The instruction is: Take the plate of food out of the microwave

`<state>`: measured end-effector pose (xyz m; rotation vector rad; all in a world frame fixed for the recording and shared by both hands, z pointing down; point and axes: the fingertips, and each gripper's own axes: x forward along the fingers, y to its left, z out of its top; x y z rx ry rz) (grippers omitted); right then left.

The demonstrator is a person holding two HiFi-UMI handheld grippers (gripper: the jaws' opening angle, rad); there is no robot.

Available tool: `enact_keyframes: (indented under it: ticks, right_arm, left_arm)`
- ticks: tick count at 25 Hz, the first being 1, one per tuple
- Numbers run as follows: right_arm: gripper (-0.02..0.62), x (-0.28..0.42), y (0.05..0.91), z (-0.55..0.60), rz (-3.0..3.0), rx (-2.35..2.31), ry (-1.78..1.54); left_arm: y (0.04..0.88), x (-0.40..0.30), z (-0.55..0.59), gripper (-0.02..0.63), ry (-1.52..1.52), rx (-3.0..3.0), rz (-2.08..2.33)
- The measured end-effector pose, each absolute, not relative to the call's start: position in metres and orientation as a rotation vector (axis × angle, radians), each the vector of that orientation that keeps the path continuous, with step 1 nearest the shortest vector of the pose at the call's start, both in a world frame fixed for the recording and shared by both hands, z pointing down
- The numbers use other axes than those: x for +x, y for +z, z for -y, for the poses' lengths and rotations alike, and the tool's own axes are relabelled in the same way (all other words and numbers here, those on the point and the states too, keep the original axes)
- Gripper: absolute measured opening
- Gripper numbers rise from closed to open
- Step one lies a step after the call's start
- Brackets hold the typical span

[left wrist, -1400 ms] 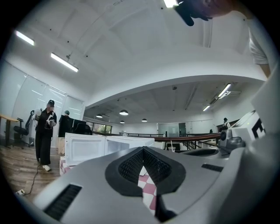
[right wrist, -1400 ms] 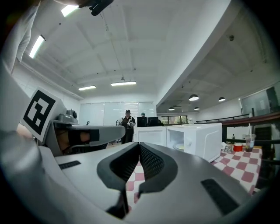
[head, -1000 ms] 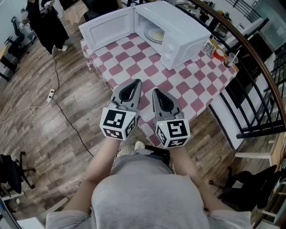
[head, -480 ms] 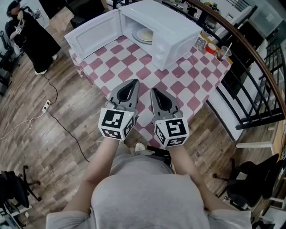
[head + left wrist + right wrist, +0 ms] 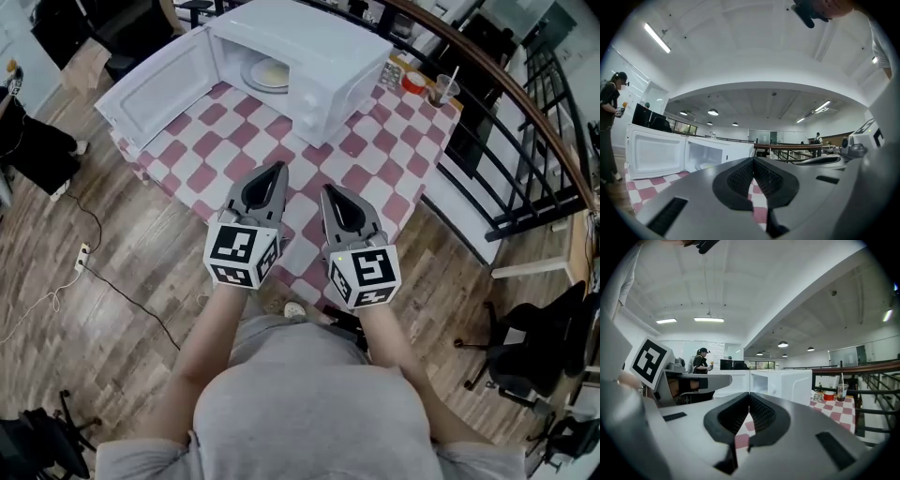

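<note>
A white microwave (image 5: 319, 52) stands on a table with a red-and-white checked cloth (image 5: 366, 173). Its door (image 5: 155, 89) hangs wide open to the left. Inside lies the plate of food (image 5: 267, 73), pale and round. My left gripper (image 5: 277, 171) and right gripper (image 5: 328, 192) hover side by side over the table's near edge, well short of the microwave. Both are shut with nothing between the jaws. The left gripper view shows the open microwave (image 5: 717, 152) and the plate (image 5: 705, 165) ahead beyond the left gripper (image 5: 753, 161). In the right gripper view, the microwave (image 5: 780, 380) stands beyond the right gripper (image 5: 749, 397).
A red container (image 5: 412, 82) and a cup with a straw (image 5: 439, 91) stand at the table's far right corner. A dark railing (image 5: 525, 141) runs along the right. A person in black (image 5: 607, 122) stands left of the table. An office chair (image 5: 534, 356) is at the right.
The head view has swung, so the microwave and table sit further left and higher. Both grippers stay shut and close together; the person in black has slid to the left edge.
</note>
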<state>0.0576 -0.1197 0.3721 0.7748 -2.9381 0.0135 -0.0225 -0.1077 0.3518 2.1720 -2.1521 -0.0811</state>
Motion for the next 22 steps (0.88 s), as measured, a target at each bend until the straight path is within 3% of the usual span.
enact_keyframes:
  ticks: [22]
  right_arm:
    - [0.026,-0.020,0.371,0.149,2.823,1.061,0.042]
  left_arm:
    - [0.353,-0.100,0.156,0.003,-0.068,2.356,1.904]
